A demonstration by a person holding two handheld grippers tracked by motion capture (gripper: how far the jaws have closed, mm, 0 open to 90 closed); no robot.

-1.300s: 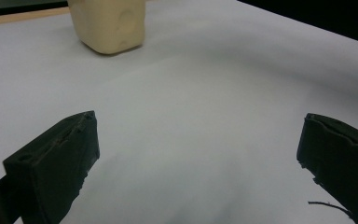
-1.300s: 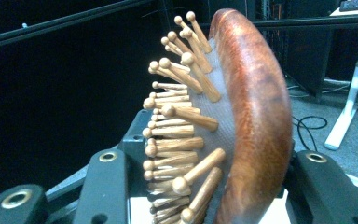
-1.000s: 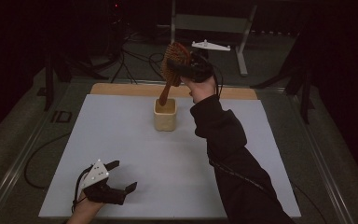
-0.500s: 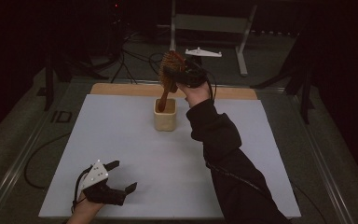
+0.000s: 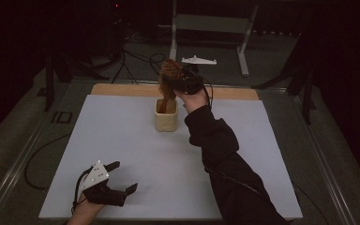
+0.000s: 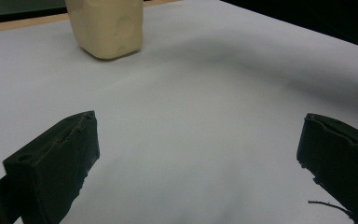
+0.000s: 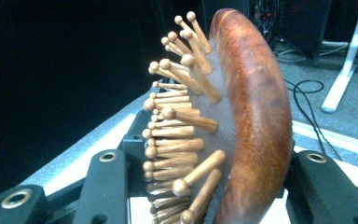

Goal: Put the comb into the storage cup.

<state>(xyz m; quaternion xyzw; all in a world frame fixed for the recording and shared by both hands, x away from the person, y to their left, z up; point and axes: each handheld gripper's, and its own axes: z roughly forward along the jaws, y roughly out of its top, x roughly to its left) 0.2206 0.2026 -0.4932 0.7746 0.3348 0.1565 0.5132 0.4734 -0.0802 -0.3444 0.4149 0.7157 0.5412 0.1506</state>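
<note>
Two grippers are in your hands. Your right gripper [image 5: 172,83] is clamped on the head of a wooden hairbrush [image 5: 168,77], bristle pegs against one jaw and the rounded back against the other. Your left gripper [image 5: 117,180] rests low on the near left of the tabletop [image 5: 122,136], jaws spread wide with nothing between them. Since a second ago the brush has come down, and its handle now dips into the cream cup [image 5: 166,119] standing mid-tabletop toward the far edge. Your left gripper has stayed put.
</note>
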